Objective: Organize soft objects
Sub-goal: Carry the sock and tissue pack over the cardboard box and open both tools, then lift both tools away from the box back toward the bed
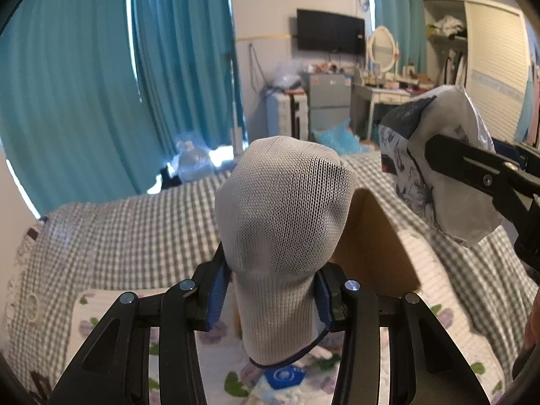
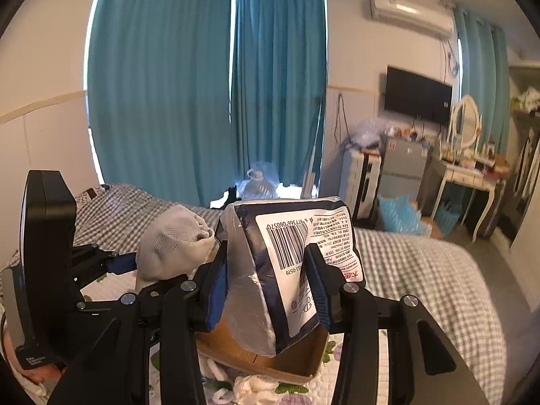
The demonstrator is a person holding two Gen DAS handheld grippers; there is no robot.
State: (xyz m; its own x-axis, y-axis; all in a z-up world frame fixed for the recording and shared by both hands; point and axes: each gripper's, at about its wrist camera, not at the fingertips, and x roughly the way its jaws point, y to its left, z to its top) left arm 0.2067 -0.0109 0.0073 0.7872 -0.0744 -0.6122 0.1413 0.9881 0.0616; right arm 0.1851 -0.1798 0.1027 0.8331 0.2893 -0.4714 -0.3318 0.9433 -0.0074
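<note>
Left wrist view: left gripper [image 1: 272,295] clamps a grey mesh sock [image 1: 281,222] at its cuff, toe end bulging up above the fingers, held over the bed.
Right wrist view: right gripper [image 2: 266,285] clamps a plastic-wrapped pack [image 2: 287,270], barcode label facing the camera, held upright over a cardboard box [image 2: 290,359].
Task things, place: sock and pack both in the air above the bed, near each other; pack sits to the right of the sock in the left wrist view, sock to the left of the pack in the right wrist view.
Box: brown cardboard, open, resting on the floral cloth just under both grippers.
Surface: bed [image 2: 422,270] with grey-white checked cover; floral quilt [image 1: 449,320] with purple flowers and green leaves laid on the near part.
Small items: white crumpled soft things [image 2: 253,384] on the quilt beside the box; blue tag [image 1: 285,376] below the sock cuff.
Room, windows: teal curtains [image 1: 84,84] closed, daylight leaking at the edges.
Room, wall: black TV [image 2: 418,94] mounted, air conditioner [image 2: 410,11] above it.
Room, right side: white dressing desk [image 2: 469,175] with oval mirror [image 2: 465,121], cluttered top; small grey fridge [image 2: 405,162] beside it; open wardrobe [image 1: 472,44] with clothes.
Floor: blue plastic bag [image 2: 400,217] past the bed; clear bag [image 2: 260,182] by the curtains.
</note>
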